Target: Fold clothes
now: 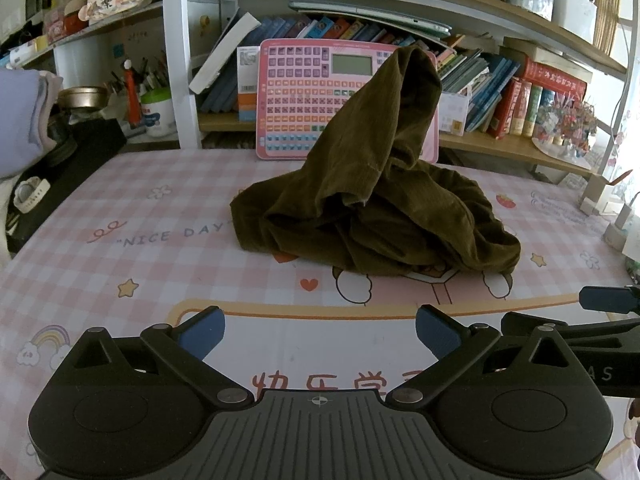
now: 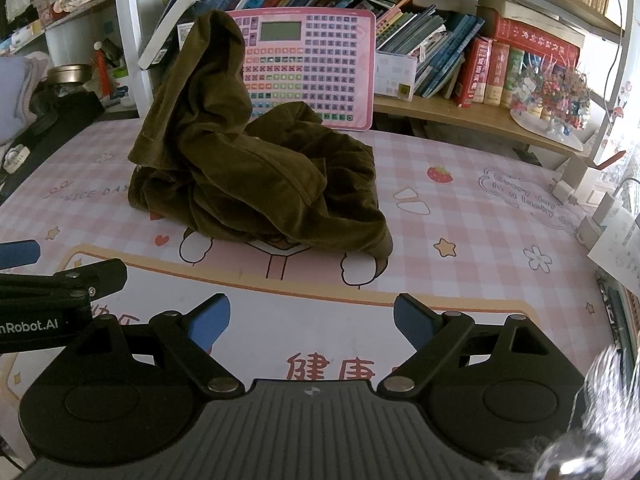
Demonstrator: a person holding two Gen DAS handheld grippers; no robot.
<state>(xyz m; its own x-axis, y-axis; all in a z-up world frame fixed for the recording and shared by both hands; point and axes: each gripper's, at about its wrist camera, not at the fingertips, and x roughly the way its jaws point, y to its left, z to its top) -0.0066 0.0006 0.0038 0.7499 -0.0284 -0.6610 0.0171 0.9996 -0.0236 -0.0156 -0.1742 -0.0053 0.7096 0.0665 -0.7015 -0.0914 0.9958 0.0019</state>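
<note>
While both the left gripper [image 1: 320, 330] and right gripper [image 2: 312, 320] stand released, empty, the crumpled olive garment [image 1: 376, 200] lies ahead on the tabletop [image 1: 160, 240]; pinching several bunched layers at once could fold it crooked.

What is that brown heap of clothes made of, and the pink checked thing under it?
The brown garment looks like soft corduroy or velvet: fine ribs, a dull sheen. The pink mat looks like smooth printed plastic or vinyl, flat with faint gloss; I can't be sure.
</note>
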